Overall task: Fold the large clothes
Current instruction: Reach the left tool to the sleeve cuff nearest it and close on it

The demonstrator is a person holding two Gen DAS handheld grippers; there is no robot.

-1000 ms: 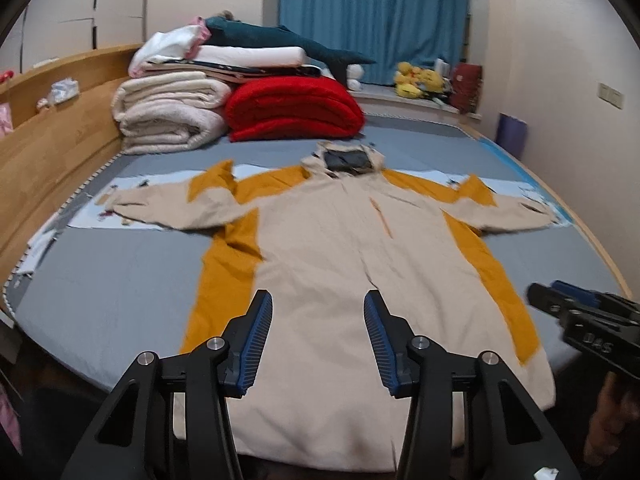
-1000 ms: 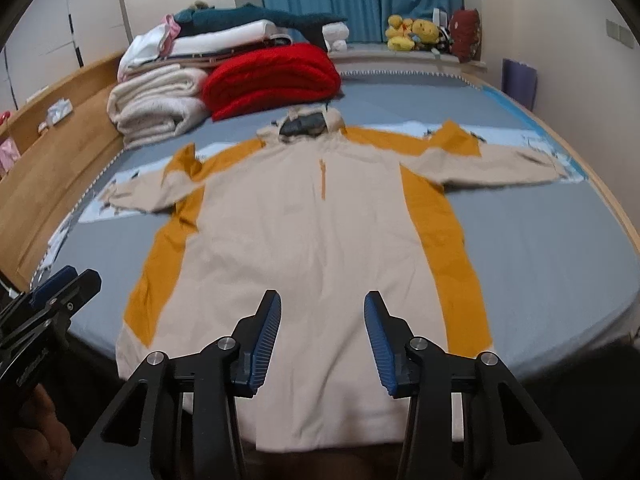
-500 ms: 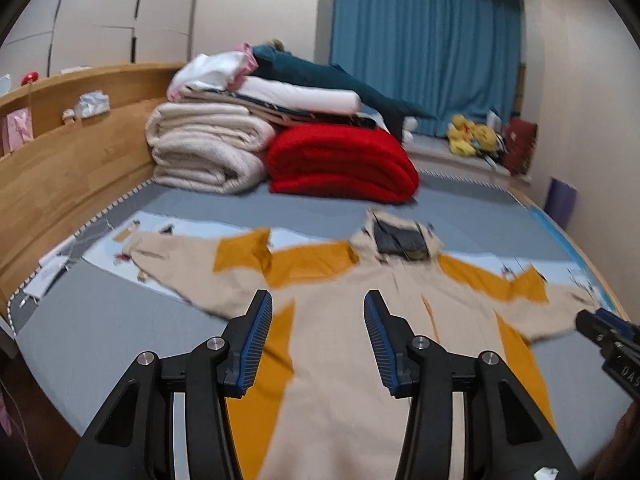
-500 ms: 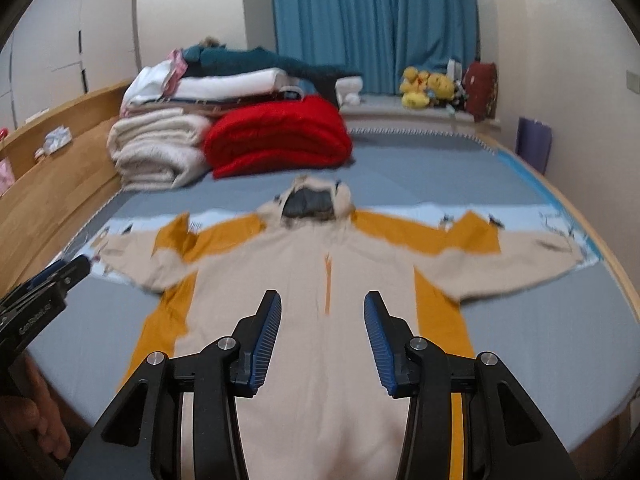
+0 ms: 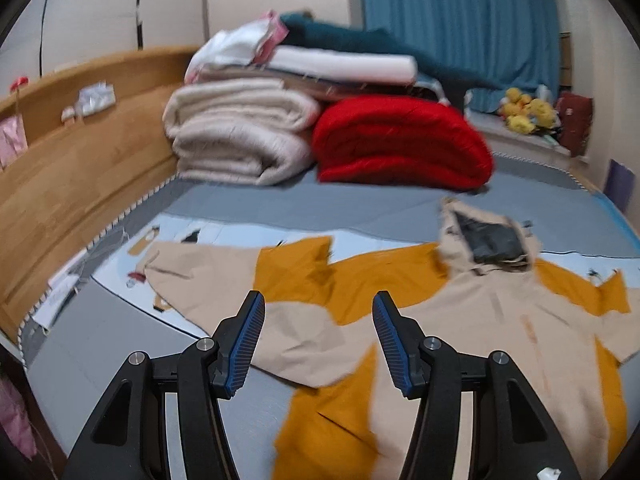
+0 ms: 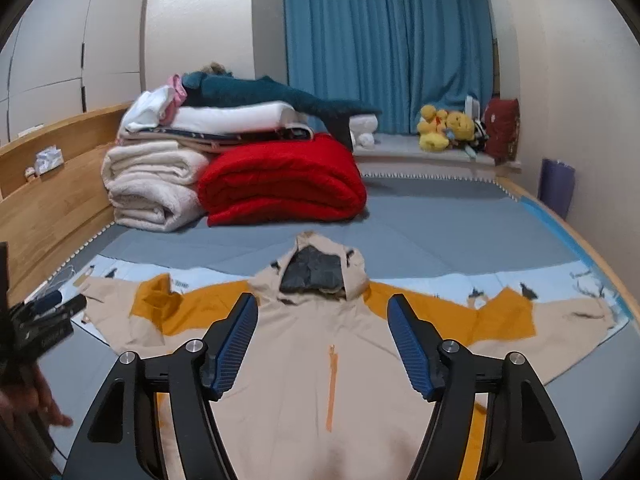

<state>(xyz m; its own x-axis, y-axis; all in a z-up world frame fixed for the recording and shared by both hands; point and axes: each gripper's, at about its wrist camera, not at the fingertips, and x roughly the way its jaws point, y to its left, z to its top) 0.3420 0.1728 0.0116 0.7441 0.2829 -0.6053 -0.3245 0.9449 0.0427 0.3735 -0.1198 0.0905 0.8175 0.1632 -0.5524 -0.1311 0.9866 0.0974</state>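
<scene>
A grey-sheeted bed (image 6: 460, 236) fills both views, a wooden headboard (image 5: 76, 184) running along its left edge and a blue curtain (image 6: 388, 44) hanging beyond its far edge. A beige-and-mustard hooded jacket (image 6: 320, 344) lies flat and face up across the near half of the mattress, both sleeves stretched out toward the left and right edges over a pale blue printed strip (image 6: 560, 276), its hood (image 6: 320, 272) pointing at the far edge with the dark lining showing. A short orange zip (image 6: 330, 388) runs down the chest. At the far left corner sit folded bedding: a red quilt (image 6: 280, 180) beside a cream blanket (image 6: 148, 184), with white and teal layers stacked on top. Yellow plush toys (image 6: 444, 126) rest on the ledge past the far edge.

The right gripper (image 6: 322, 348) hovers over the jacket's chest, just below the hood, its jaws opening with nothing between the blue pads. The left gripper (image 5: 318, 344) hangs above the jacket's left sleeve (image 5: 224, 280) near the shoulder, its jaws also opening and holding nothing; that view is blurred. In the right wrist view the left gripper shows at the bed's left edge, a hand (image 6: 28, 396) gripping it.
</scene>
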